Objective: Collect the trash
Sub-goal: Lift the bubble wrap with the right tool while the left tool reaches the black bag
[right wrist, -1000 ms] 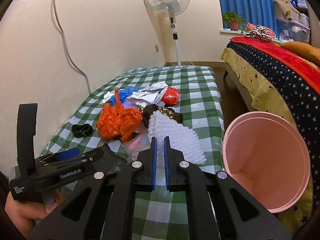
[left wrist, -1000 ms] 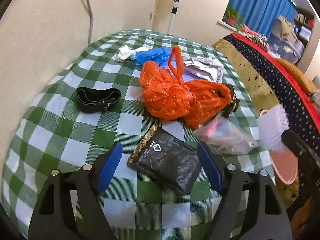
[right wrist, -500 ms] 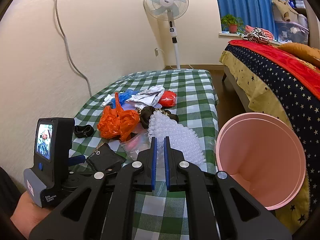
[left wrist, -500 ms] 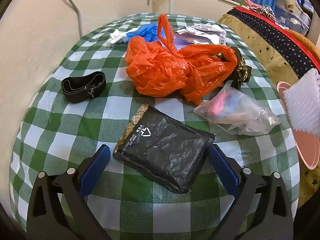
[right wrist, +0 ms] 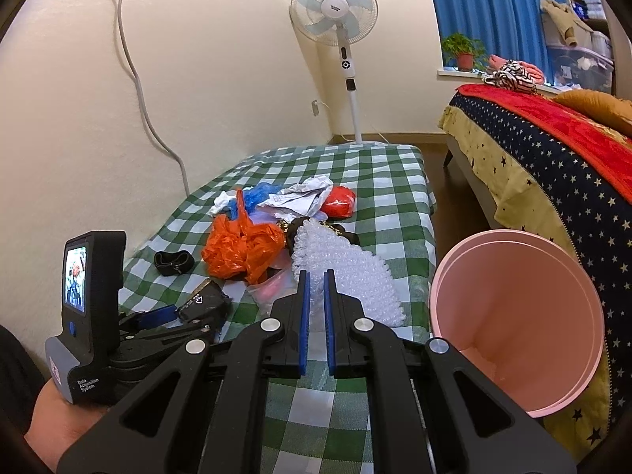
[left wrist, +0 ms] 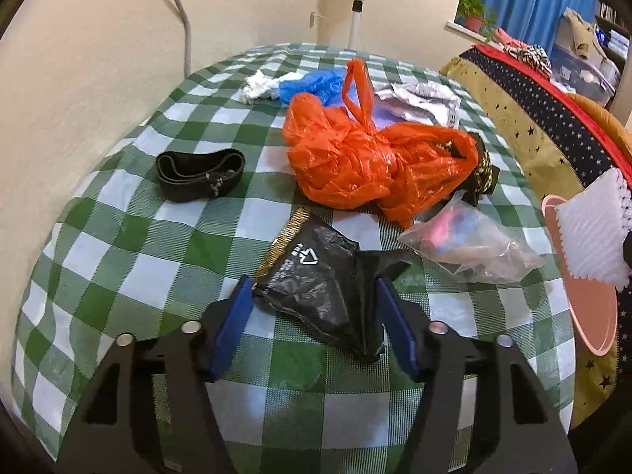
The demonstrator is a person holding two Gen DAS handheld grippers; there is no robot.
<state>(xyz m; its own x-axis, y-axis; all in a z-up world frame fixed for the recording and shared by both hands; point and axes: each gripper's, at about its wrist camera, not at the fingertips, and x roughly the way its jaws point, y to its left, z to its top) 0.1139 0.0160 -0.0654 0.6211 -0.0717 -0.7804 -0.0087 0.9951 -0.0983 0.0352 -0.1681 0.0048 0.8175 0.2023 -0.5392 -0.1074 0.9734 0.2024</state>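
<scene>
Left wrist view: left gripper (left wrist: 314,296) jaws closing, pinching black pouch (left wrist: 316,276) between them.

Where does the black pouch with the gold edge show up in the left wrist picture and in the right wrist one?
Left wrist: the black pouch lies low centre, between the closing left gripper jaws.
Right wrist: the black pouch sits lower left, at the left gripper's blue tips.
Shared landmark: the orange bag just beyond it.
</scene>
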